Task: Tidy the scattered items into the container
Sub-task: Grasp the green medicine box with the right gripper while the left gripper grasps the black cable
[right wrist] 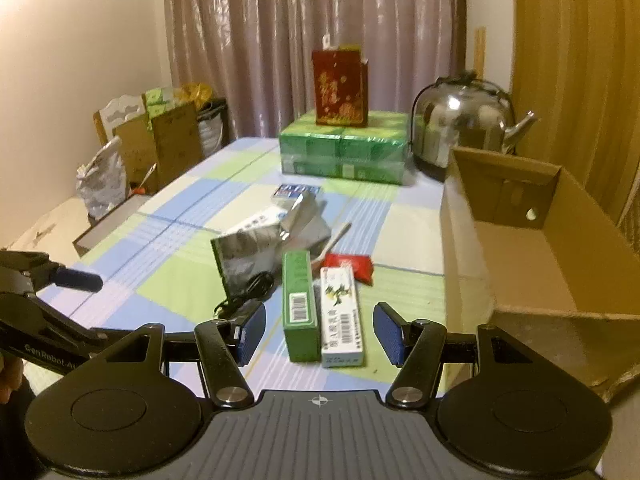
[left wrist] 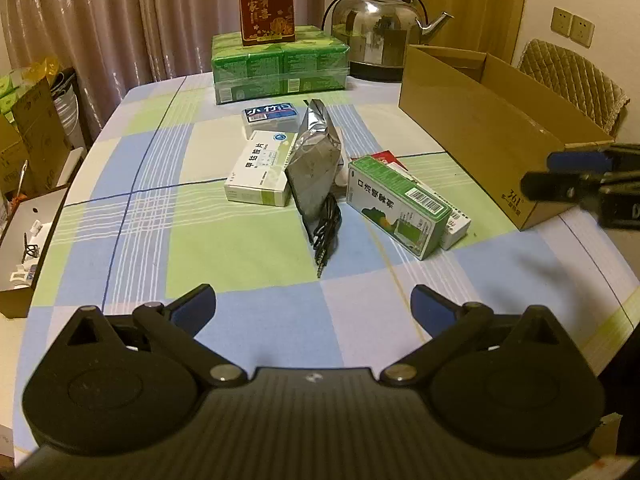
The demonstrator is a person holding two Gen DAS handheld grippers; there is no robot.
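The right hand-held gripper [right wrist: 319, 334] hangs over the checked surface [right wrist: 168, 276] with its jaws apart and nothing between the pads. Just ahead lie a green box [right wrist: 299, 306] and a white box [right wrist: 341, 316], side by side and touching. Behind them are a red packet [right wrist: 352, 266], a silver foil bag [right wrist: 256, 254] and a black cable [right wrist: 248, 292]. On the right stands an open cardboard box [right wrist: 532, 256]. The left hand-held gripper [right wrist: 76, 279] shows at the left edge.

- A table [left wrist: 132, 216] with a blue, green and white checked cloth fills the near scene.
- Mauve curtains [right wrist: 312, 32] hang along the far wall.
- A wooden door [right wrist: 576, 80] stands far right.
- Wall sockets [left wrist: 572, 26] sit above a quilted chair back [left wrist: 572, 76].
- Cardboard boxes [left wrist: 36, 136] crowd the left floor.
- Dim, warm light.
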